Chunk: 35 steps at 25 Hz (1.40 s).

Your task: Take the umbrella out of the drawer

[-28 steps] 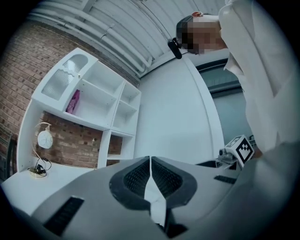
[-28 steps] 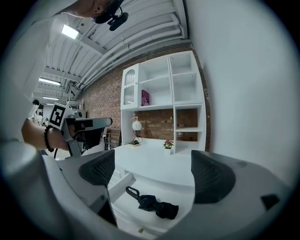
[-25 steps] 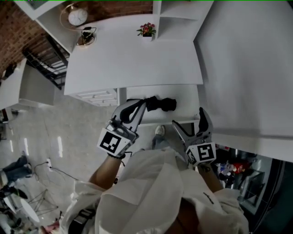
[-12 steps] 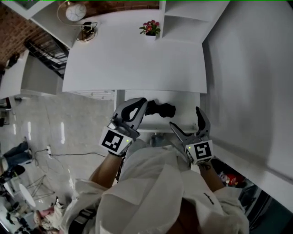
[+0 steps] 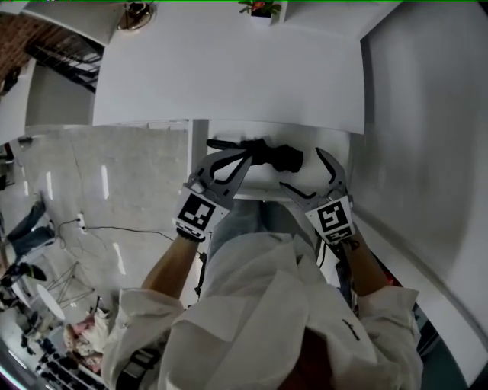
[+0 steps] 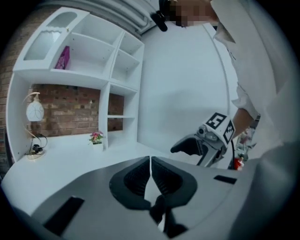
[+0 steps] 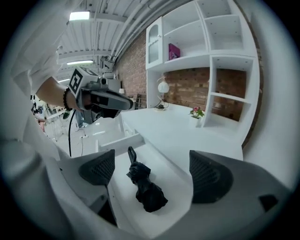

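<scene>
A black folded umbrella [image 5: 276,155] lies in the open white drawer [image 5: 259,188] under the desk, its handle [image 7: 131,153] pointing away from me. In the right gripper view its bunched body [image 7: 149,192] rests on the drawer floor [image 7: 174,174]. My right gripper [image 7: 152,171] is open, and the umbrella shows between and below its jaws, apart from both pads. My left gripper [image 6: 150,161] is shut with nothing between its pads. It hovers above the drawer's left side [image 5: 238,158] and appears in the right gripper view as the left gripper [image 7: 117,101]. In the head view the right gripper [image 5: 306,172] is at the drawer's right end.
The white desk top [image 5: 229,76] spans above the drawer, with a small flower pot [image 5: 261,9] at the back. A round lamp [image 6: 33,112] stands at the desk's left end under white wall shelves [image 6: 101,56]. A white wall [image 5: 427,137] stands close on the right.
Both grippers have moved forward over the open drawer, the left one coming to the umbrella's handle end. The umbrella has not moved.
</scene>
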Each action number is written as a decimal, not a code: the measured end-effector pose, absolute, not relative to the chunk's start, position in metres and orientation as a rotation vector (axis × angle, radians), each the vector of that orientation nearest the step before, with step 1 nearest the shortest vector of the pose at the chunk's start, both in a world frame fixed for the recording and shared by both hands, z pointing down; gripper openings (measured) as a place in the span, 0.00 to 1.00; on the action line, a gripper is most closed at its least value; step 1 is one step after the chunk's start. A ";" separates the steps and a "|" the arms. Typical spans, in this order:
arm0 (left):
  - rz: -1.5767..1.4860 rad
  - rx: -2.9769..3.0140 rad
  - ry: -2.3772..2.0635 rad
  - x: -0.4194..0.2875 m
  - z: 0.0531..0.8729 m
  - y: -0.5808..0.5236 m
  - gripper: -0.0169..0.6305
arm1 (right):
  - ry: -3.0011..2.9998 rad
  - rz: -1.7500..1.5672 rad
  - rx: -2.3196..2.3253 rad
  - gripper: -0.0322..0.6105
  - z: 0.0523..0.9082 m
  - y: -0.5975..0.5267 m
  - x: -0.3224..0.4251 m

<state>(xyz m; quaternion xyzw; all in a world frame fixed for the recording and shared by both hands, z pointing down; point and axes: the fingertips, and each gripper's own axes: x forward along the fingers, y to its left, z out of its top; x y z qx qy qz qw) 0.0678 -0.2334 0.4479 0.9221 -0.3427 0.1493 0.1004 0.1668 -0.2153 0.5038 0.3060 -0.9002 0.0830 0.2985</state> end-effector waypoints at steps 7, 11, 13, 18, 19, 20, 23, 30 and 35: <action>0.898 2.718 -0.527 0.093 0.586 -0.217 0.08 | -2.246 0.238 0.562 0.83 0.605 -0.234 0.141; 1.062 2.703 -0.328 0.096 0.648 -0.204 0.08 | -2.144 0.194 0.410 0.83 0.662 -0.233 0.131; 1.087 2.681 -0.272 0.092 0.669 -0.202 0.08 | -2.101 0.173 0.341 0.83 0.687 -0.232 0.126; 1.098 2.635 -0.175 0.087 0.701 -0.192 0.08 | -2.034 0.162 0.240 0.83 0.732 -0.231 0.117; 1.091 2.626 -0.158 0.088 0.704 -0.187 0.08 | -2.019 0.160 0.220 0.83 0.739 -0.228 0.117; 1.085 2.621 -0.143 0.088 0.707 -0.184 0.08 | -2.005 0.158 0.201 0.83 0.746 -0.227 0.116; 1.072 2.627 -0.119 0.084 0.715 -0.183 0.08 | -1.960 0.135 0.145 0.82 0.768 -0.226 0.111; 1.022 2.643 -0.118 0.081 0.721 -0.186 0.08 | -1.875 0.096 0.051 0.79 0.809 -0.229 0.103; 0.998 2.662 -0.117 0.078 0.713 -0.180 0.08 | -1.830 0.088 -0.008 0.78 0.819 -0.225 0.098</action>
